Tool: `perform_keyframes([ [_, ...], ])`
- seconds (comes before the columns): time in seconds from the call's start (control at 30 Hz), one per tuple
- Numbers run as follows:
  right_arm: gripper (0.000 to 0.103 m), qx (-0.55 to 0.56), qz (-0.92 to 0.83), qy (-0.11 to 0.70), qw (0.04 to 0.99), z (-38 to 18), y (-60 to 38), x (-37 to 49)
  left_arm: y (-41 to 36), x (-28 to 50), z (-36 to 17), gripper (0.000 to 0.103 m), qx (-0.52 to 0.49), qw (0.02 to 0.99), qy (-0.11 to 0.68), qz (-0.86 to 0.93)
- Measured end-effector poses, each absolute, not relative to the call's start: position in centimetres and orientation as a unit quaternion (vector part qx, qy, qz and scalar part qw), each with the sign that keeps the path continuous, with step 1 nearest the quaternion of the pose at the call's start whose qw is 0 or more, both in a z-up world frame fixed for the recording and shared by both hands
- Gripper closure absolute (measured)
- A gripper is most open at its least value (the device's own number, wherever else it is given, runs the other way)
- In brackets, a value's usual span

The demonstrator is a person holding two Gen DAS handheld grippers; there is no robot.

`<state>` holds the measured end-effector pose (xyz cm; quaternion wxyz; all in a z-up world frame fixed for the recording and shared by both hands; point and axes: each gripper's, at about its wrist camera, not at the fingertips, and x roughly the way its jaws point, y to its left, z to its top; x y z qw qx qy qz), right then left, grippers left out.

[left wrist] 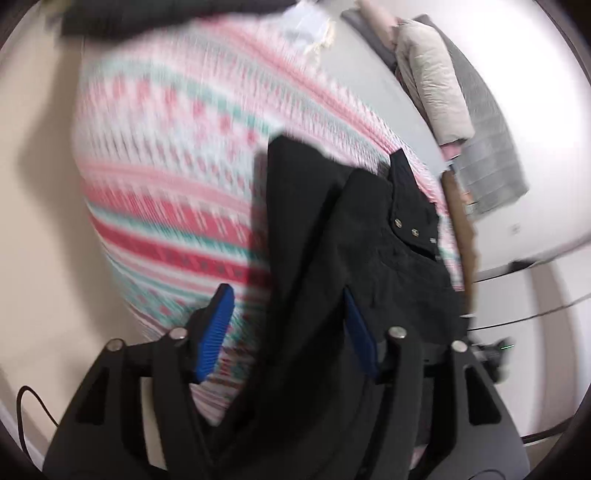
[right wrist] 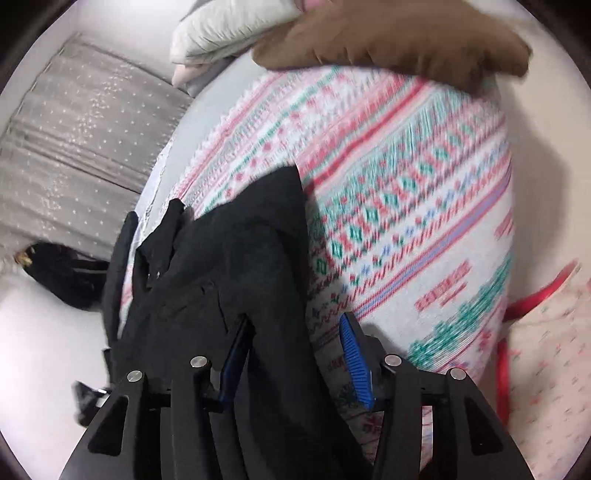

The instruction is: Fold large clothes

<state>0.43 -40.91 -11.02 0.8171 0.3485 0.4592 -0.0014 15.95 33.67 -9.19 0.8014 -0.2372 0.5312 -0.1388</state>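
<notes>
A black garment (left wrist: 332, 229) with metal snap buttons lies bunched on a pink, white and teal patterned blanket (left wrist: 177, 155). My left gripper (left wrist: 286, 291) is open. The black cloth runs between its blue pads (left wrist: 216, 332) and lies against the right one, while the left pad stands clear of it. In the right wrist view the same black garment (right wrist: 229, 251) sits on the blanket (right wrist: 406, 184). My right gripper (right wrist: 294, 319) is open too. The cloth lies by its left pad, and its right pad (right wrist: 354, 362) is bare over the blanket. Both views are motion-blurred.
A folded beige quilted jacket (left wrist: 439, 85) and a grey cloth (left wrist: 487, 155) lie beyond the blanket. A brown garment (right wrist: 388, 40) and a pale quilted piece (right wrist: 229, 33) sit at its far edge. A black bag (right wrist: 62, 273) rests on the floor, and red-trimmed cloth (right wrist: 535, 295) lies at the right.
</notes>
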Motion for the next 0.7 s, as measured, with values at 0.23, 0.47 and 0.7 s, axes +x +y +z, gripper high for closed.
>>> perform_keyframes([
  [0.23,0.049,0.251,-0.026,0.422,0.871,-7.3,-39.1,-0.2,29.5,15.8,-6.7,0.029,-0.046,0.871,0.460,-0.163],
  [0.47,0.047,0.137,-0.022,0.432,0.891,-7.3,-35.4,1.7,25.9,16.9,-7.1,0.033,0.027,0.869,0.445,-0.214],
  [0.7,0.052,0.068,-0.044,0.445,0.892,-9.5,-34.3,4.8,24.4,19.1,-7.3,0.075,0.002,0.870,0.448,-0.207],
])
